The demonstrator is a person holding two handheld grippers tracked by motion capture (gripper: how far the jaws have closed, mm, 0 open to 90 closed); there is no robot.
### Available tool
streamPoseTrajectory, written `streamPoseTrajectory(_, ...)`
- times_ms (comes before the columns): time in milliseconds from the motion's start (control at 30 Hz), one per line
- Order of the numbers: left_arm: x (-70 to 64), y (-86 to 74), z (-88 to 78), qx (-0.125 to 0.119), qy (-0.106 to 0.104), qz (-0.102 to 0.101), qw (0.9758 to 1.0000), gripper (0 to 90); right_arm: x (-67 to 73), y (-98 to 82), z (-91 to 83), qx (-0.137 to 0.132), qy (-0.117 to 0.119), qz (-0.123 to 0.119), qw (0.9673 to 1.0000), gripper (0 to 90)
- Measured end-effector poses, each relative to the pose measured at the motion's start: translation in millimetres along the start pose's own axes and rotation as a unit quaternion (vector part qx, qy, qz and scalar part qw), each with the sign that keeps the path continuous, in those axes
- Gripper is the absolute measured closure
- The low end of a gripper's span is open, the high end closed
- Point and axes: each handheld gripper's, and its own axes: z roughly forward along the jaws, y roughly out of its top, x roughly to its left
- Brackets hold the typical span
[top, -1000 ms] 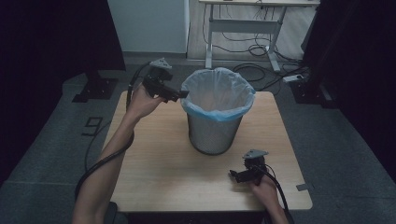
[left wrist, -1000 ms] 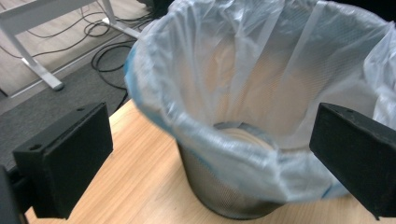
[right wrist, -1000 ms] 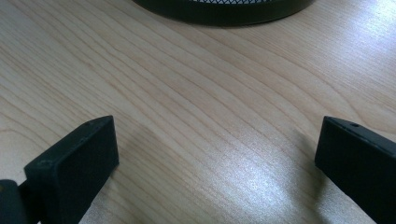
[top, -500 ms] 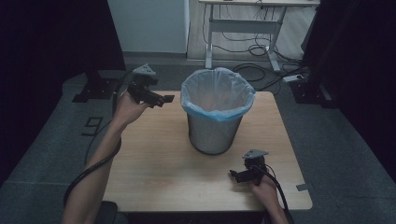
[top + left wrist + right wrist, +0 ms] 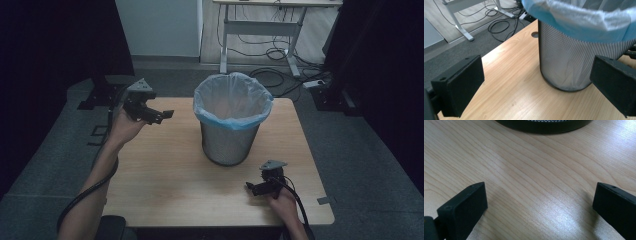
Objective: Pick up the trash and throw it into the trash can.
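A metal mesh bin lined with a pale blue bag stands upright in the middle of the wooden table. My left gripper hangs open above the table's far left part, pointing toward the bin and apart from it. In the left gripper view its jaws stand wide apart around bare wood, with the bin ahead and nothing between them. My right gripper rests low near the front right, open, in front of the bin. Its own view has the bin's base rim at the top and empty wood between the jaws.
Behind the table stands a white desk frame with loose cables and a power strip on the grey floor. A black stand base lies at the left. The tabletop has a cable hole near the bin.
My left gripper has drawn back from the bin's rim, moving left and a little lower. The right gripper and the bin have stayed put.
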Motion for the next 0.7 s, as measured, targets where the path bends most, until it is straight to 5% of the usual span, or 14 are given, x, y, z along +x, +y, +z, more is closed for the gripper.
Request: streamPoseTrajectory(700,2.9,-75.1,-7.9,-0.001,0.006,-0.019,0.9998,0.0,0.4,-0.1,-0.1,0.0,-0.001,0.002,1.0,0.0)
